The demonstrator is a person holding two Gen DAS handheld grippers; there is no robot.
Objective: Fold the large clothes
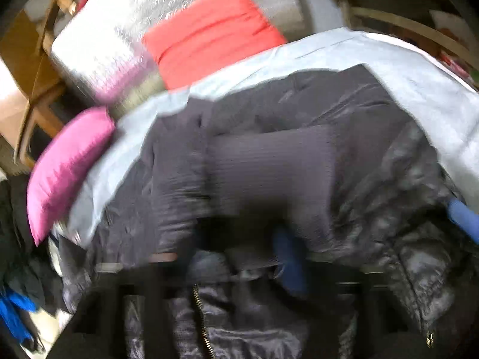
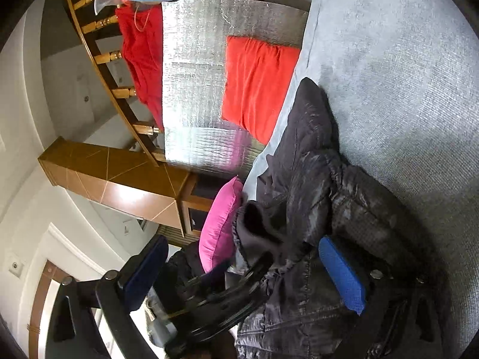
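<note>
A dark grey padded jacket (image 1: 299,137) lies crumpled on a pale blue bed sheet (image 1: 404,68); it also shows in the right wrist view (image 2: 314,179). The left wrist view is blurred. My left gripper (image 1: 239,257) sits at the jacket's near edge, one blue pad (image 1: 289,260) showing, the jacket's ribbed cuff draped between the fingers. My right gripper (image 2: 248,272) is wide open, its blue fingers (image 2: 341,275) standing apart with the jacket and the other gripper's black frame (image 2: 221,299) between them. One right fingertip shows in the left wrist view (image 1: 462,218).
A red cushion (image 2: 257,83) and a pink cushion (image 2: 220,224) lie on the bed beside a silver quilted mat (image 2: 194,74). A wooden bed frame (image 2: 98,51) and wooden furniture (image 2: 119,179) stand beyond. More dark clothes (image 1: 18,239) hang at the bed's edge.
</note>
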